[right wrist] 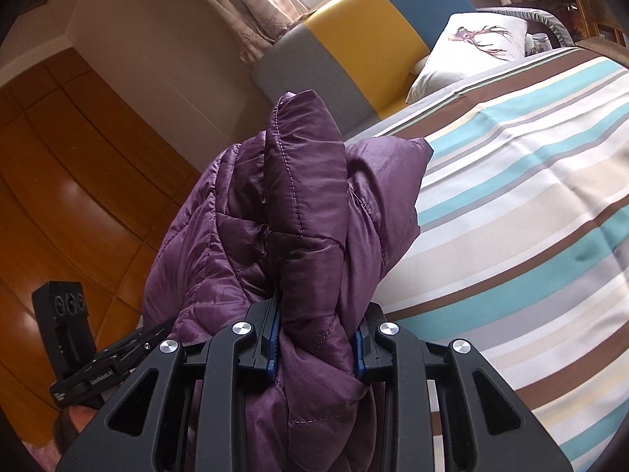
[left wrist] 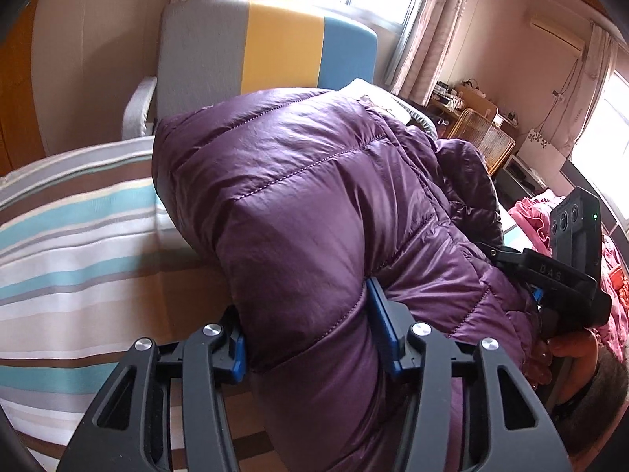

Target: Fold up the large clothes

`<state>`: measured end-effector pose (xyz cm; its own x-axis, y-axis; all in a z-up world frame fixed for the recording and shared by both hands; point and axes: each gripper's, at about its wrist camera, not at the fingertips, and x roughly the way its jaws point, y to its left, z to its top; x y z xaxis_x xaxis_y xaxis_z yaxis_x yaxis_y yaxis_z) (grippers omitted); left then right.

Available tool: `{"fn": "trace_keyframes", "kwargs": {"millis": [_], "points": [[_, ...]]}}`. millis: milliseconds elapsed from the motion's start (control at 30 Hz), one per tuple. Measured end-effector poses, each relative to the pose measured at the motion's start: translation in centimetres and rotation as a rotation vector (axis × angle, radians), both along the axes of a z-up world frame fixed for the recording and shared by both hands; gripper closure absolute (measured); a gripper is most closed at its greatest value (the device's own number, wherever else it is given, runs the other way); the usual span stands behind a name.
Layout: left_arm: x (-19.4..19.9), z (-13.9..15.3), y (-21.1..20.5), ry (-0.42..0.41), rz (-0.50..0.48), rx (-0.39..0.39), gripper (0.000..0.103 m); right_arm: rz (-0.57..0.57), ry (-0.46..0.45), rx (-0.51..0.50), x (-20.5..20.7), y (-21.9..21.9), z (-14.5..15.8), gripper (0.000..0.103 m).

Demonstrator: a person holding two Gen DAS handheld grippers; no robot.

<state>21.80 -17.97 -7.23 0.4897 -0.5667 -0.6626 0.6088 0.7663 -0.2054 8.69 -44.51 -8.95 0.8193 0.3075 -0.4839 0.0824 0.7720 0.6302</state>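
Note:
A purple quilted down jacket (left wrist: 306,181) hangs bunched over the striped bed (left wrist: 70,236). My left gripper (left wrist: 308,338) is shut on a thick fold of it, blue pads pressed into the fabric on both sides. My right gripper (right wrist: 316,338) is shut on another bunched fold of the same jacket (right wrist: 298,212), which stands up between its fingers. In the left wrist view the right gripper's body (left wrist: 566,275) shows at the right edge against the jacket. In the right wrist view the left gripper's body (right wrist: 74,346) shows at lower left.
The bed has a brown, teal and white striped cover (right wrist: 511,216). A grey, yellow and blue headboard (left wrist: 271,47) and a white pillow (right wrist: 471,51) are at its far end. A wooden wardrobe (right wrist: 59,181) stands to the left. A pink garment (left wrist: 530,216) lies at right.

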Motion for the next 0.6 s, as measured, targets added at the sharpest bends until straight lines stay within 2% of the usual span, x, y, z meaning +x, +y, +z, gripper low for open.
{"fn": "trace_keyframes", "kwargs": {"millis": [267,600], "points": [[-1.0,2.3,3.9,-0.067,0.041,-0.016,0.053,0.032,-0.053,0.006,1.4,3.6,1.8,0.076],[0.4,3.7,13.1,-0.107,0.177,-0.033,0.053,0.149,-0.082,-0.005,6.0,10.7,3.7,0.076]]}}
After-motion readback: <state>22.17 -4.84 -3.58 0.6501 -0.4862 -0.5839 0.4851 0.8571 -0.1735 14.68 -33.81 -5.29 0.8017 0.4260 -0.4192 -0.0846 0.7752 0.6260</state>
